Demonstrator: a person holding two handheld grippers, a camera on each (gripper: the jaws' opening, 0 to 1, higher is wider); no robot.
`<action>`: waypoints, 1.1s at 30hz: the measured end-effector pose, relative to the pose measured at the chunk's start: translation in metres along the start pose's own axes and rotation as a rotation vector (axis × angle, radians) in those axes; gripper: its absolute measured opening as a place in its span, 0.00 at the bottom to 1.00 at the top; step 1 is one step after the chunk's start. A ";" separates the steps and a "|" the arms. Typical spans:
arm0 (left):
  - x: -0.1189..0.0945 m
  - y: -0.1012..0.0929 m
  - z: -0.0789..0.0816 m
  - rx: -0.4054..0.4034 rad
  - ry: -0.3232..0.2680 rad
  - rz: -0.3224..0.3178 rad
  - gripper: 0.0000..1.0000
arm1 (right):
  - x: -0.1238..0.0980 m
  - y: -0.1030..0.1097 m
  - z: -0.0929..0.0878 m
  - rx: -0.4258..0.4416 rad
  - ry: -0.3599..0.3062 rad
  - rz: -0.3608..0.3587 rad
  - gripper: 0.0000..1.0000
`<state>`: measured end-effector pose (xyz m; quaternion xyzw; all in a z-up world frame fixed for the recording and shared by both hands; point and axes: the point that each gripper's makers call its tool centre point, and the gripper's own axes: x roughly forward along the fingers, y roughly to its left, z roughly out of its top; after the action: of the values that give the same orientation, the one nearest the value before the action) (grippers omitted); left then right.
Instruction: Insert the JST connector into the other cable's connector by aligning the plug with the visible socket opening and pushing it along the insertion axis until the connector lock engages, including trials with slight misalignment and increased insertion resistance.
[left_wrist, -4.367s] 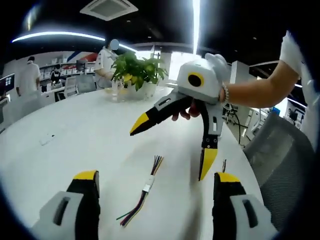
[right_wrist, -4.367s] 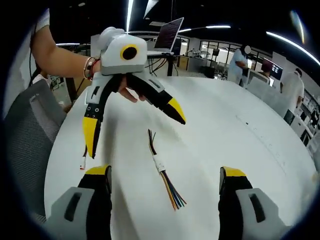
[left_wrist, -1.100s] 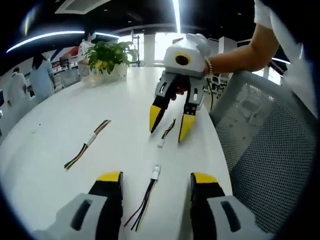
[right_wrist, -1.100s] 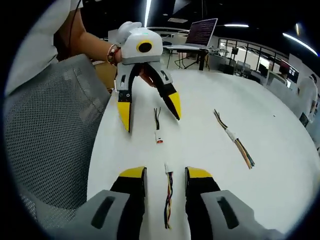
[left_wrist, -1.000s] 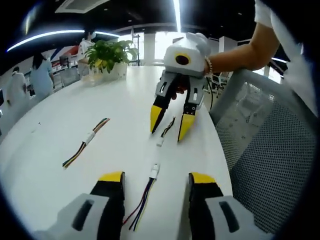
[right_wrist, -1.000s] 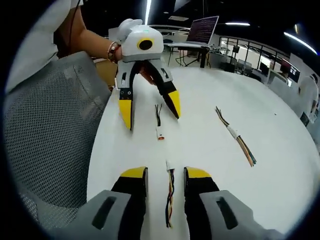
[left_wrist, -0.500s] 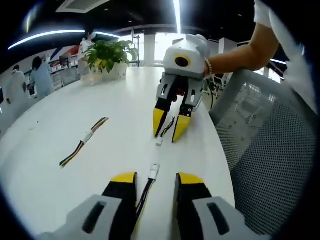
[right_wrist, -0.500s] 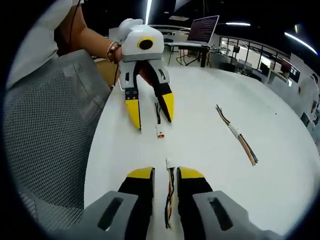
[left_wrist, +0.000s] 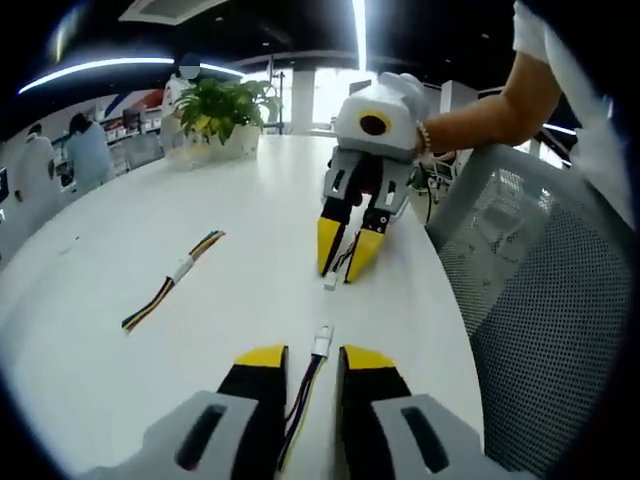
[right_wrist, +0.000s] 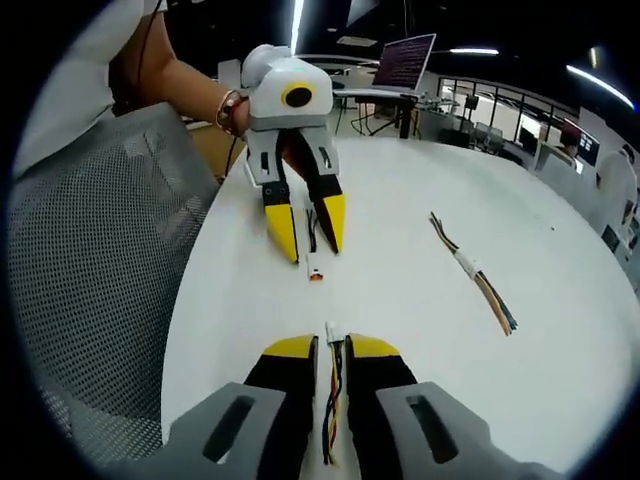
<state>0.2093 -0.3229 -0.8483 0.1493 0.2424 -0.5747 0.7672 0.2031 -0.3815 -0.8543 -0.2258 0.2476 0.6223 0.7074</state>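
Note:
Two short multi-wire cables lie end to end on the white table (left_wrist: 230, 200), their connectors facing each other a short gap apart. My left gripper (left_wrist: 314, 357) straddles the wires of the near cable just behind its white connector (left_wrist: 321, 343), jaws narrowed but still apart. Across the table the right gripper (left_wrist: 346, 250) pinches the other cable behind its connector (left_wrist: 331, 283). In the right gripper view, my right gripper (right_wrist: 331, 348) is shut on the wires behind a white connector (right_wrist: 330, 333), and the left gripper (right_wrist: 308, 232) flanks the cable with the reddish-tipped connector (right_wrist: 316, 272).
A third cable (left_wrist: 170, 280) (right_wrist: 472, 272) lies off to one side. A grey mesh chair (left_wrist: 540, 300) (right_wrist: 90, 260) stands at the table's edge close to both grippers. A potted plant (left_wrist: 225, 105) and a laptop (right_wrist: 400, 62) sit at the far ends.
Both pairs of jaws have closed in steadily around their cables over the last second. 4.4 s ago both grippers hovered wide open over the third cable; they now work near the chair-side edge.

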 end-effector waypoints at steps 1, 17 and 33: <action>0.000 0.000 0.000 -0.008 -0.005 -0.006 0.14 | 0.000 -0.001 0.000 0.003 -0.005 -0.002 0.07; 0.001 0.000 0.001 -0.013 -0.040 -0.022 0.06 | 0.000 -0.001 0.002 0.030 -0.032 -0.004 0.05; 0.002 0.003 0.000 0.008 -0.056 -0.014 0.01 | -0.001 -0.001 0.001 0.031 -0.067 0.000 0.04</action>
<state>0.2127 -0.3241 -0.8496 0.1346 0.2196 -0.5849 0.7692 0.2044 -0.3821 -0.8525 -0.1939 0.2332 0.6258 0.7186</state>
